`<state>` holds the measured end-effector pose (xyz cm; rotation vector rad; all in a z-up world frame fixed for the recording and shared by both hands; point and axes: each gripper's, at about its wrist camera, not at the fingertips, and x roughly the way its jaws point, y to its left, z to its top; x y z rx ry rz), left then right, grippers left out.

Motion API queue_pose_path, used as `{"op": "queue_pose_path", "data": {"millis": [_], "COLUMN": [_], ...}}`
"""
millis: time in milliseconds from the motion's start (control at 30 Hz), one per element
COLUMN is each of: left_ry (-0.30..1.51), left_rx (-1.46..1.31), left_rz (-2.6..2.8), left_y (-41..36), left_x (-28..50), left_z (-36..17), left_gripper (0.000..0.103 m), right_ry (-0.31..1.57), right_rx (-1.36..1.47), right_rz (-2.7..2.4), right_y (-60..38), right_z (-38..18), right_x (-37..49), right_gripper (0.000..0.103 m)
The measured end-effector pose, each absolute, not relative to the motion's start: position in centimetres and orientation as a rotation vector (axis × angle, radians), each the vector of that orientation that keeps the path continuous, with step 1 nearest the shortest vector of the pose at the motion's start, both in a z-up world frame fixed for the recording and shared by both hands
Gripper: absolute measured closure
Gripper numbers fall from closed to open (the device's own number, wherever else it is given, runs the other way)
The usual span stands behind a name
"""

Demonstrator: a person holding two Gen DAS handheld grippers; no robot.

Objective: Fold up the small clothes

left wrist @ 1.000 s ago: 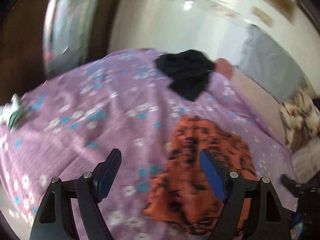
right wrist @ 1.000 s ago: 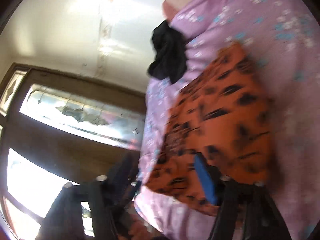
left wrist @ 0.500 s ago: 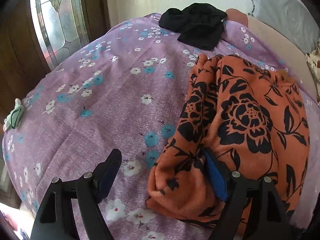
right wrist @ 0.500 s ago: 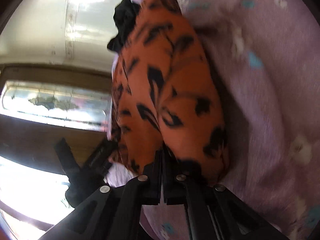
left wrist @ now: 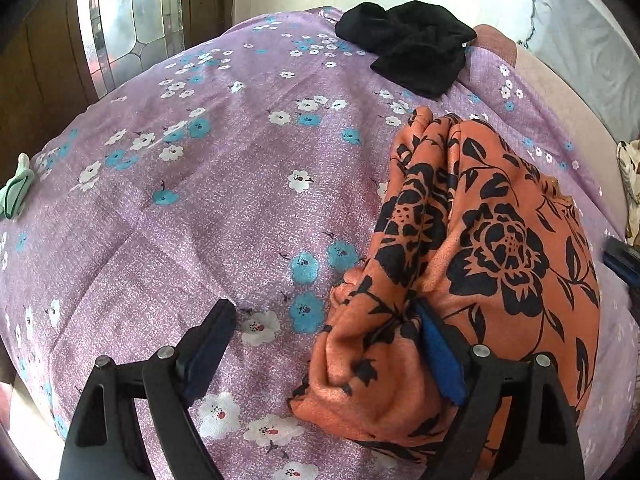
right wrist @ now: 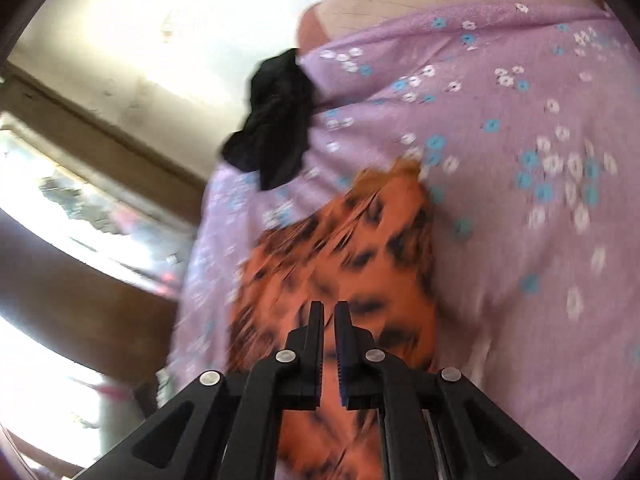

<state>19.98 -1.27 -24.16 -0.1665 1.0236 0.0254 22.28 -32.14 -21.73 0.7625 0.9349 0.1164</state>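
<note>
Spread over the bed: a purple cotton bedsheet (left wrist: 200, 220) printed with white and blue flowers. At 3 to 5 o'clock of the left view, lying on that sheet: an orange cloth with black rose print (left wrist: 500, 248), doubled over lengthwise, with a bunched fold running from 1 o'clock down to a rounded corner at 5 o'clock. At 12 to 1 o'clock, near the far edge of the bed and well apart from the orange cloth: a crumpled black fabric garment (left wrist: 412, 52). At 9 o'clock, on the bed's edge: a small pale green item (left wrist: 16, 188), too small to identify.

Left tool (left wrist: 322, 308): jaws wide apart and just opened further. Orange corner between them, lying against the blue pad at 5 o'clock; the 7 o'clock finger over bare sheet, clear of the cloth.

Right tool (right wrist: 329, 308): jaws together but for a thin slit, pointing at the blurred orange cloth (right wrist: 360, 240). Impossible to say whether any fabric is pinched. Black garment (right wrist: 276, 120) at 11 o'clock there.
</note>
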Motion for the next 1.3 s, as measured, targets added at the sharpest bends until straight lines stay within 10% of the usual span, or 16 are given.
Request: {"op": "queue_pose_path", "data": {"millis": [700, 1300], "left_ry": [1.014, 1.007], "left_rx": [-0.143, -0.141], "left_rz": [0.057, 0.074], "left_y": [-2.1, -2.2], "left_x": [19.6, 19.5], "left_z": [-23.9, -23.8], "left_gripper": [0.011, 0.01], "right_ry": [1.074, 1.002], "right_rx": [0.681, 0.602], "right_rz": [0.184, 0.229], "right_y": [-21.6, -24.3], "right_z": [-27.5, -24.3], "right_x": [33.7, 24.4], "right_gripper": [0.098, 0.095]}}
